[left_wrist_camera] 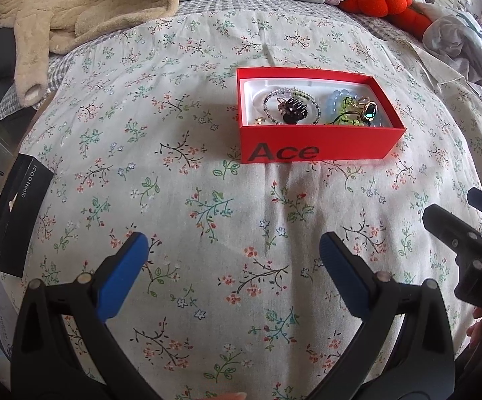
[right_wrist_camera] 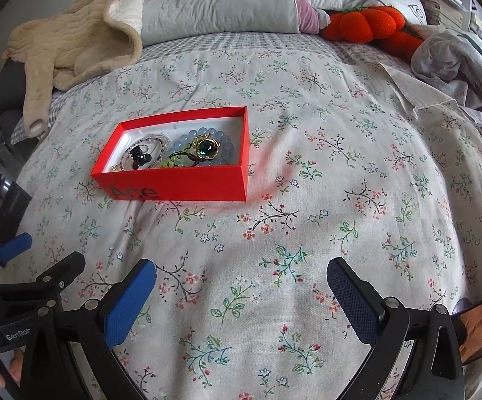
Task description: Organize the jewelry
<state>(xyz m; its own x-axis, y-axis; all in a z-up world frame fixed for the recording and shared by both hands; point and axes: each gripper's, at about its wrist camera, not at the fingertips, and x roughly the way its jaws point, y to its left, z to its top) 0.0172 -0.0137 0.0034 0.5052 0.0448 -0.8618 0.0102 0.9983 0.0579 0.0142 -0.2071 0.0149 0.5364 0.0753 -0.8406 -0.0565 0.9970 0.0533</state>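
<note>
A red box marked "Ace" [left_wrist_camera: 317,145] lies on the floral bedspread, also in the right wrist view [right_wrist_camera: 177,183]. Inside lie a beaded bracelet [left_wrist_camera: 274,95], a dark hair claw [left_wrist_camera: 291,110], blue beads [left_wrist_camera: 339,98], green beads [left_wrist_camera: 349,113] and a gold ring with a green stone [left_wrist_camera: 370,110], which also shows in the right wrist view [right_wrist_camera: 207,148]. My left gripper [left_wrist_camera: 234,246] is open and empty, hovering near the bed's front, well short of the box. My right gripper [right_wrist_camera: 241,275] is open and empty, to the right of the box and nearer the front.
A black phone box [left_wrist_camera: 16,213] lies at the bed's left edge. A beige fleece garment [left_wrist_camera: 74,10] and grey pillow [right_wrist_camera: 214,3] lie at the back. An orange plush [right_wrist_camera: 371,23] and crumpled clothes [right_wrist_camera: 457,63] sit back right.
</note>
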